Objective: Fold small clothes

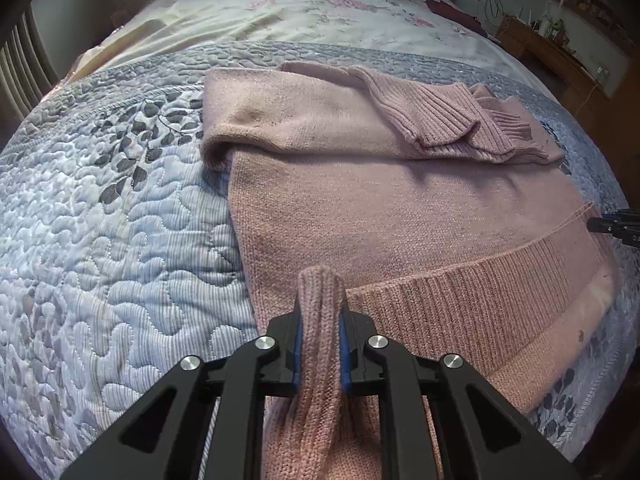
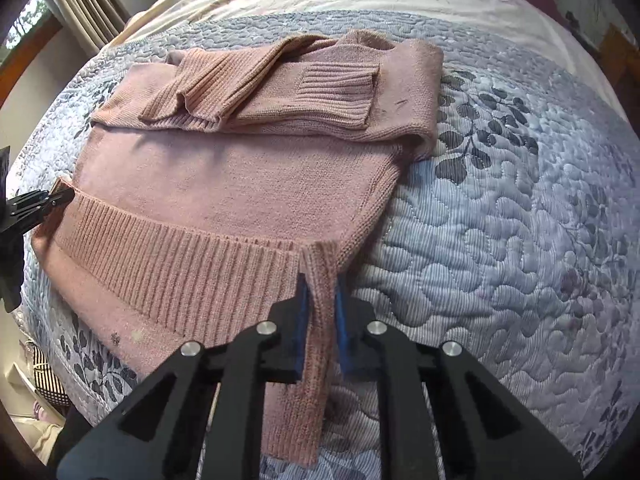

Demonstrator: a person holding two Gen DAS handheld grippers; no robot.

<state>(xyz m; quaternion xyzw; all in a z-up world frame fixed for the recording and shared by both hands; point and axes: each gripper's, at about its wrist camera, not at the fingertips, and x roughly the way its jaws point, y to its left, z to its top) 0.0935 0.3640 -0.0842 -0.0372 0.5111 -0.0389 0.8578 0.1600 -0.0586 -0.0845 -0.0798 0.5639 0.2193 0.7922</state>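
Pink sweater (image 1: 400, 200) lies flat on the quilted bed (image 1: 100, 240), sleeves already folded across the far chest, ribbed hem nearest. Left hand-held gripper (image 1: 321, 354) pinches the near-left hem corner, right hand-held gripper (image 2: 320, 334) pinches the near-right corner, both pressed onto knit. The body's long axis runs straight away from both, so the likely fold carries the hem far toward the sleeves; neither hand is nearer.

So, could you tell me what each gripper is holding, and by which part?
Both hold the pink sweater by its ribbed bottom hem: the left gripper pinches one corner, the right gripper the other.
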